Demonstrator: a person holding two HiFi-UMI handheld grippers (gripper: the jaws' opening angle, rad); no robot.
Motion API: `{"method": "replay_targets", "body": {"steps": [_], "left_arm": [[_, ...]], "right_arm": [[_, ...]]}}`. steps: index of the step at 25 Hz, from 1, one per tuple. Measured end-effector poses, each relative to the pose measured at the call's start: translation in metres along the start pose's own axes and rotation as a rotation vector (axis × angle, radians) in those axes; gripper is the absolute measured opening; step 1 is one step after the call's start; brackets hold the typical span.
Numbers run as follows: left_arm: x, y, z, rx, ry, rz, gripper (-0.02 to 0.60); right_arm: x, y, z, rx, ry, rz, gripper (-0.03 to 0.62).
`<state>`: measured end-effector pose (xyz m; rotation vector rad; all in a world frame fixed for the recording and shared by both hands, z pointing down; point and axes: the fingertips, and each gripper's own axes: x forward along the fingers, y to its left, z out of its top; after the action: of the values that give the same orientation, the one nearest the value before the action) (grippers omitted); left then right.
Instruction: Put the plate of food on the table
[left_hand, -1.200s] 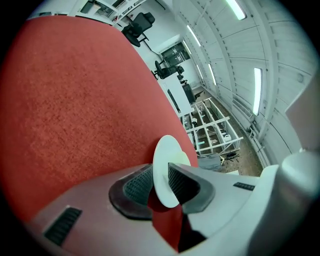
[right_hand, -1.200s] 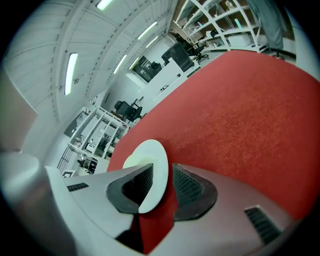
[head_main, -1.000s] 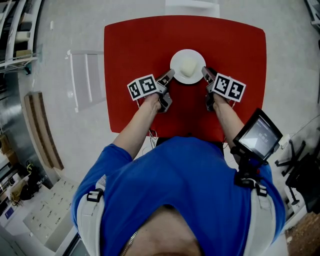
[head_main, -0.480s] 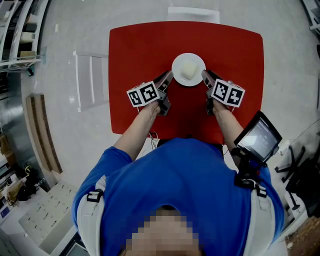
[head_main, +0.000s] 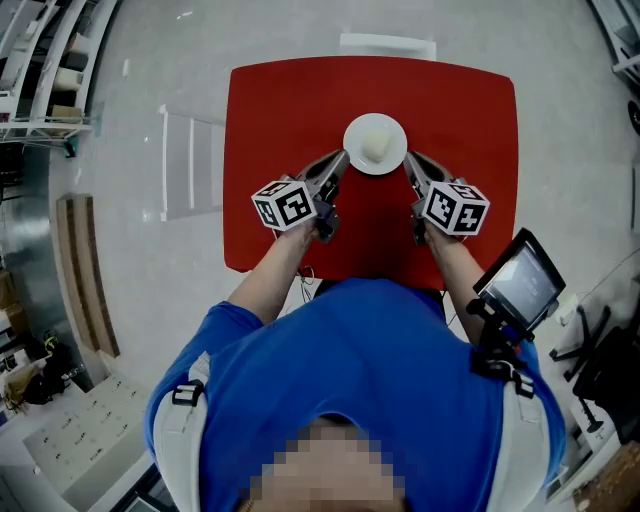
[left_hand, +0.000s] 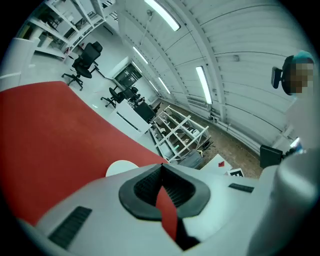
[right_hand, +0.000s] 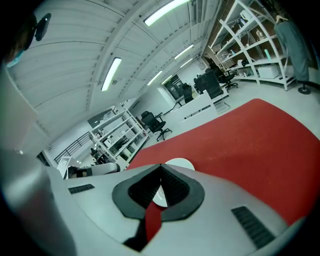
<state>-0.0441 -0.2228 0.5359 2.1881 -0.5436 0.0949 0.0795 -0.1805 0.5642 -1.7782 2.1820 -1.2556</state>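
Both tools are coming up and back off the plate since the earlier frames, their marker cubes drawing nearer the person and the tips pulling clear of the rim. Left tool (head_main: 340, 157) is hovering with its jaws closed tip to tip and nothing in them. Right tool (head_main: 409, 158) is matching it: its jaws have just been closing on empty air, and only the plate is showing on the desk beyond the pads.

White plate (head_main: 357, 159) is resting flat on the red desk (head_main: 280, 110), between the two tool tips and touching neither. A pale lump of food (head_main: 375, 145) is sitting in its middle. It is lying well in from every desk edge, so the placing is looking done.

Trouble from here is lying mostly in the retreat. Both tips are hanging just beside the rim, so a sideways swing or a dip of either hand is risking a knock that slides the plate or rolls the food off it. Closed jaws are making a hard point, so any such clip would be landing sharply. Lifting straight away before swinging aside is looking the safer course.
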Motion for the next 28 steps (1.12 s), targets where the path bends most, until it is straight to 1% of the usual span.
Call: {"method": "replay_targets", "body": {"steps": [3,7,13,18,22,26,28], "left_arm": [[-0.002,-0.015,-0.006,0.006,0.003,-0.039,0.008],[-0.019,-0.039,-0.018,0.031,-0.018,-0.04,0.008],[-0.035,-0.059,-0.033,0.082,-0.038,-0.003,0.006],[-0.051,-0.075,-0.04,0.111,-0.078,0.025,0.006],[-0.066,-0.099,-0.061,0.137,-0.104,0.04,0.006],[-0.078,-0.098,-0.061,0.147,-0.125,0.057,0.006],[-0.08,-0.102,-0.066,0.151,-0.132,0.06,0.006]], "right_arm": [[-0.012,0.008,-0.001,-0.022,-0.009,0.029,0.003],[-0.043,0.026,-0.008,-0.05,-0.011,0.059,0.003],[-0.073,0.039,-0.021,-0.09,-0.002,0.098,0.002],[-0.093,0.05,-0.03,-0.121,0.003,0.133,0.003],[-0.124,0.056,-0.045,-0.149,0.005,0.155,0.003],[-0.125,0.066,-0.048,-0.165,0.011,0.171,0.002],[-0.131,0.066,-0.052,-0.172,0.016,0.174,0.002]]}}
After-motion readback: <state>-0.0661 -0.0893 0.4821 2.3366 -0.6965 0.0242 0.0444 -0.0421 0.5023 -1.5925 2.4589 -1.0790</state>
